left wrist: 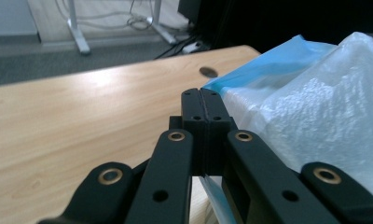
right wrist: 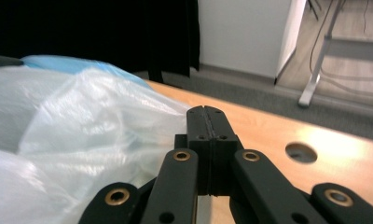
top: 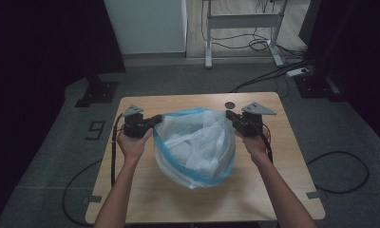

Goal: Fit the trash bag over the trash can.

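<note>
Gripping the plastic bag (top: 195, 147) at its blue rim, both tools look clamped: the left gripper (top: 155, 119) pinches the bag's left edge, the right gripper (top: 231, 116) its right edge, jaws pressed together on thin film. The bag sits mid-table (top: 273, 190), mouth stretched between them. Both corners seem secured; opening or tying it appears left.

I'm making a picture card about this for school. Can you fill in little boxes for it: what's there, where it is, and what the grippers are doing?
thing: plastic bag, clear with a blue rim
where: middle of the wooden table
left hand-held gripper: shut, at the bag's left rim
right hand-held gripper: shut, at the bag's right rim
also: round hole in the tabletop
</note>
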A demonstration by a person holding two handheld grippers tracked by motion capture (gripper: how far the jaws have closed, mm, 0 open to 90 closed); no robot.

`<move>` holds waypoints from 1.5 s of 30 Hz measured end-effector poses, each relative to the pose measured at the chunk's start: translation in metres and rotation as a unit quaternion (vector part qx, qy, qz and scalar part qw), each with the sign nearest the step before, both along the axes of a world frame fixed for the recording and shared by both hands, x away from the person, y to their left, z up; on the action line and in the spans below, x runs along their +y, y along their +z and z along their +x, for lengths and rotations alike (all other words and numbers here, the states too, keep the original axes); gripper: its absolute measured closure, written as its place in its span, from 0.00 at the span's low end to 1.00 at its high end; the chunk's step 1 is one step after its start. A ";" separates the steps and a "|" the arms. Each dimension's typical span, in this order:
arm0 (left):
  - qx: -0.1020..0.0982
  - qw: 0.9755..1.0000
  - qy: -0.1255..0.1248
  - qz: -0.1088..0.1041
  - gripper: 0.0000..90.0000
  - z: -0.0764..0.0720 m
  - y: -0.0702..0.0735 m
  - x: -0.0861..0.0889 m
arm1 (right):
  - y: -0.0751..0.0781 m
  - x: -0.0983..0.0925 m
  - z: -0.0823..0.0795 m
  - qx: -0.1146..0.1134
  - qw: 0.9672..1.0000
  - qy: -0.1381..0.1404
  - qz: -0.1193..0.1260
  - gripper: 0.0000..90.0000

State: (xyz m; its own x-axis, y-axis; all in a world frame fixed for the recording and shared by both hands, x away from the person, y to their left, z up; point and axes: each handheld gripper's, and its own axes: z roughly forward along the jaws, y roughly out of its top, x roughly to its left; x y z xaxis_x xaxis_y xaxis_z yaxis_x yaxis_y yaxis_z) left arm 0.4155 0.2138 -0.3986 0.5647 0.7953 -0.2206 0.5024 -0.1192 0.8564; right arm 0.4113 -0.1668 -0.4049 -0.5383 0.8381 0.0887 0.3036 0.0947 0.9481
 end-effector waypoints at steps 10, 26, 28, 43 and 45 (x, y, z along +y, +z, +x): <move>0.061 0.998 -0.019 0.009 1.00 0.002 -0.023 -0.003 | -0.025 0.007 0.007 0.045 0.999 0.004 0.011 0.99; 0.091 0.995 -0.018 0.031 1.00 -0.006 -0.041 0.000 | -0.044 -0.001 0.007 0.086 0.996 -0.003 -0.014 0.95; 0.085 0.996 -0.015 0.028 1.00 -0.008 -0.038 0.002 | -0.040 -0.007 0.004 0.068 0.997 -0.027 -0.006 0.80; 0.057 0.998 -0.015 0.004 0.98 -0.016 -0.026 0.007 | 0.023 -0.017 -0.105 -0.019 0.994 0.096 0.047 0.57; 0.056 0.998 -0.015 0.003 0.98 -0.017 -0.026 0.007 | 0.024 -0.007 -0.121 -0.020 0.990 0.132 0.044 0.56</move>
